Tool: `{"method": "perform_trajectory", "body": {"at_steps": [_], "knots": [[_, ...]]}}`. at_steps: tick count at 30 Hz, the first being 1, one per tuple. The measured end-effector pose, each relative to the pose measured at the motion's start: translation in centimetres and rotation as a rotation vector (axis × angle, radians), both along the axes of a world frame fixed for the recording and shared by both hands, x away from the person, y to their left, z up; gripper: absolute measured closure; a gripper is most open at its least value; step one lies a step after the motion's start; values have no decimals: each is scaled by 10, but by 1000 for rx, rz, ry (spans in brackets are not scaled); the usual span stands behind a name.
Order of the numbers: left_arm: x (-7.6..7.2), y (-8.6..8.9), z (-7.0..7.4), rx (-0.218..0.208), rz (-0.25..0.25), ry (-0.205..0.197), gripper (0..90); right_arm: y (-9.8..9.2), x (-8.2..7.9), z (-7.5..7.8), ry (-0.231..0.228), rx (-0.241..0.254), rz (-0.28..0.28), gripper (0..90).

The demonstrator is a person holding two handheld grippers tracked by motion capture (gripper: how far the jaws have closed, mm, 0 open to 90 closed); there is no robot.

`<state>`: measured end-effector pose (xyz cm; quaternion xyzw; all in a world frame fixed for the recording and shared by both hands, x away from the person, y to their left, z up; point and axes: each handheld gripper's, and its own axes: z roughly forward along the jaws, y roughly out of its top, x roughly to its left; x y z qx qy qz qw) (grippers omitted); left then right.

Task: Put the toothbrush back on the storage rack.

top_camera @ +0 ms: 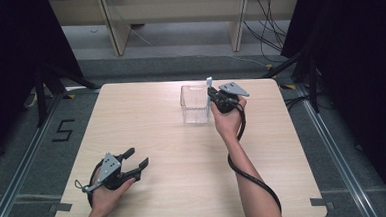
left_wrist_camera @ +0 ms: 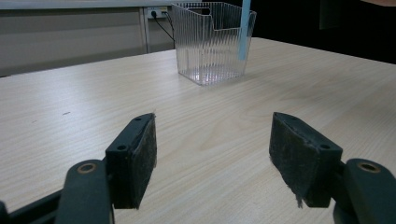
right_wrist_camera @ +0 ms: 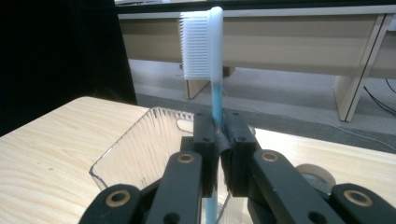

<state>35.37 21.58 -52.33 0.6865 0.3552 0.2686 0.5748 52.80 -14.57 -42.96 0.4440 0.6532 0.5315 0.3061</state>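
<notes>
Our right claw pinches the toothbrush upright by its thin handle, just above the clear bin — it could twist or slip and miss. Our left claw rests spread on the worktop, well apart.

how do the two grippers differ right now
The right gripper is shut on a blue toothbrush, held upright; the left gripper is open and holds nothing. The right gripper is raised at the clear bin on the table's far side; the left gripper sits low over the wooden table, near the front edge. Both have black jaws.
</notes>
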Motion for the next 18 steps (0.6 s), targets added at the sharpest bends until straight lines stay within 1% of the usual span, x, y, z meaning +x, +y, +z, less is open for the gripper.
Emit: {"method": "perform_trajectory", "body": {"at_steps": [2, 3, 4, 6, 9, 10, 11, 12, 15, 16, 18], "knots": [[0, 0, 0, -3, -1, -2, 320, 1, -2, -2, 22, 17, -6, 854], [0, 0, 0, 0, 0, 1, 320, 0, 0, -3, 6, 3, 2, 854], [0, 0, 0, 0, 0, 1, 320, 1, -1, -5, 22, 25, -5, 853], [0, 0, 0, 0, 0, 1, 320, 1, -1, -6, 16, 17, -6, 853], [0, 0, 0, -1, 0, 0, 320, 2, -2, -7, 23, 12, 0, 853], [0, 0, 0, 0, -1, 0, 320, 1, -1, -8, 11, -4, 4, 853], [0, 0, 0, -1, 0, -1, 320, 3, -3, -9, 35, 25, -8, 852], [0, 0, 0, -1, 0, 0, 320, 2, -2, -10, 30, 13, 0, 852], [0, 0, 0, 0, -1, 0, 320, 2, -4, -12, 37, 21, -10, 852], [0, 0, 0, 0, -1, 0, 320, 1, -3, -13, 31, 13, -5, 851], [0, 0, 0, 0, -1, 0, 320, 1, -3, -13, 32, 12, -5, 851]]}}
